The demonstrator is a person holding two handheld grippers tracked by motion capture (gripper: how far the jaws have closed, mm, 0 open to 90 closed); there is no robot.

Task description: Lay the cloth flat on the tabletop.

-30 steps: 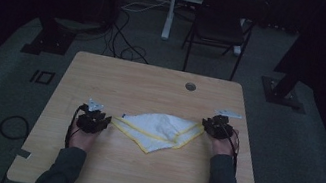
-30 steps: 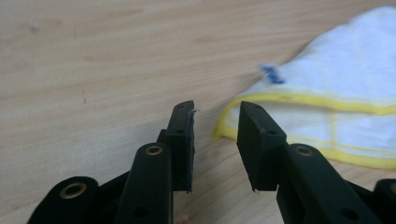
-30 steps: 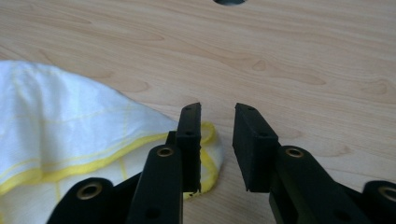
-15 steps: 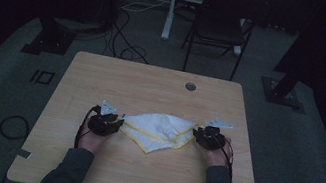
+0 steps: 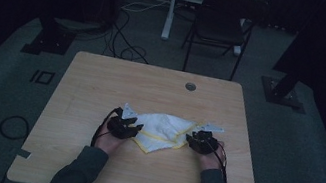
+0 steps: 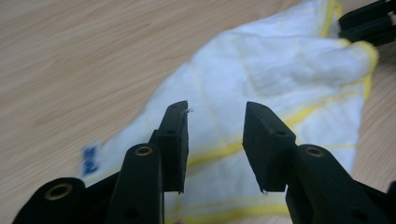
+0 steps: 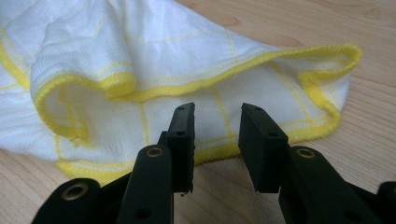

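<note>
While both pairs of jaws have just been opening, the white cloth with yellow edging (image 5: pixel 164 131) is lying bunched on the table (image 5: pixel 101 85), a little nearer the person's edge than the far one and slightly toward the right edge. Compared with the high view a second ago, the two hands are standing much closer together: the cloth, stretched wide between them then, is now gathered into a shorter, thicker heap. The left gripper (image 5: pixel 136 130) is sitting at the cloth's left end and the right gripper (image 5: pixel 191 139) at its right end. In the left gripper view the jaws are standing apart above the cloth (image 6: pixel 261 93), with nothing pinched between the pads; in the right gripper view the jaws are likewise parted, hovering just short of the hemmed edge (image 7: pixel 224 84), gripping nothing. That reads as a release: the ends have been brought inward and are being let go, so a fold seems to be laid down and the hands are becoming free to regrip elsewhere.

The cloth's long axis is running left to right, roughly parallel to the table's near edge, with a blunt corner pointing toward the person. Loose layers are looping up at the right end, so the fold is looking untidy.
</note>
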